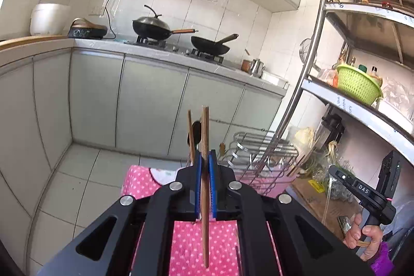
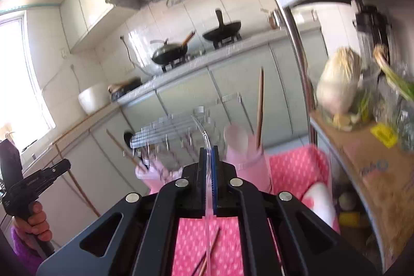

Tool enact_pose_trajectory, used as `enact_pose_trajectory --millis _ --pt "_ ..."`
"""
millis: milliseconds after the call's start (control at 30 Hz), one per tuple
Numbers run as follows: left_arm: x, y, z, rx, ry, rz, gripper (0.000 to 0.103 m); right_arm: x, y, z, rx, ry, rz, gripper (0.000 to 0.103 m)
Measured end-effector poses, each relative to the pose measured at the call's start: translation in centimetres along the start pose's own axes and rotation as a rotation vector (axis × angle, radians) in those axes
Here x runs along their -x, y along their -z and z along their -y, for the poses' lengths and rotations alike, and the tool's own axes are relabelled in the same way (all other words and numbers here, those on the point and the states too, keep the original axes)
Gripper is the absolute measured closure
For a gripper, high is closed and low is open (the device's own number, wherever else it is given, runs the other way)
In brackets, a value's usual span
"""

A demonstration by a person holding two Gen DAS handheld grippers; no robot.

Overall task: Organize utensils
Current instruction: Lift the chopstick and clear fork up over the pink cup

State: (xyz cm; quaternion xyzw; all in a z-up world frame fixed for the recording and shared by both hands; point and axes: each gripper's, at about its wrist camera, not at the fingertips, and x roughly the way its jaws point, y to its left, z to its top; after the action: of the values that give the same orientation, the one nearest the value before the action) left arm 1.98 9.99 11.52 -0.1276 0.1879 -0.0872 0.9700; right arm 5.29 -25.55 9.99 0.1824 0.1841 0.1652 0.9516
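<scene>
My left gripper [image 1: 205, 155] is shut on a brown wooden chopstick [image 1: 205, 136] held upright above the pink dotted cloth [image 1: 191, 245]. Behind it stand another chopstick [image 1: 191, 136] and a dark spoon [image 1: 196, 132]. My right gripper [image 2: 209, 150] is shut on a clear plastic utensil [image 2: 203, 129] that curves up from between the blue pads. A pink holder [image 2: 245, 154] with one chopstick [image 2: 260, 107] upright in it stands just right of the right gripper. Loose chopsticks [image 2: 209, 252] lie on the cloth below. A metal wire rack [image 2: 178, 126] stands behind.
The wire rack also shows in the left wrist view [image 1: 261, 146]. A steel shelf unit [image 1: 344, 100] with a green basket [image 1: 358, 84] is at the right. Counter with two woks [image 1: 181, 35] lies across the room. A cabbage [image 2: 339, 84] sits on a cardboard box [image 2: 372, 159].
</scene>
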Motion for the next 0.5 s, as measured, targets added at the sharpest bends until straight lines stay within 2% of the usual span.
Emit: enact_pose_trajectory --millis 200,400,500 --pt "0.4 -5.2 1.2 0.011 0.053 0.103 0.098 -1.5 -4.7 -1.2 0.083 0.011 0.179 0.099" --pt "-1.5 -8.9 1.7 -0.007 0.025 0.178 0.098 -3.7 -7.2 -1.3 0.147 0.044 0.315 0.099" --pt "-3.6 -9.8 1.6 -0.011 -0.009 0.176 0.098 -5.1 -7.5 -1.2 0.16 0.063 0.333 0.099"
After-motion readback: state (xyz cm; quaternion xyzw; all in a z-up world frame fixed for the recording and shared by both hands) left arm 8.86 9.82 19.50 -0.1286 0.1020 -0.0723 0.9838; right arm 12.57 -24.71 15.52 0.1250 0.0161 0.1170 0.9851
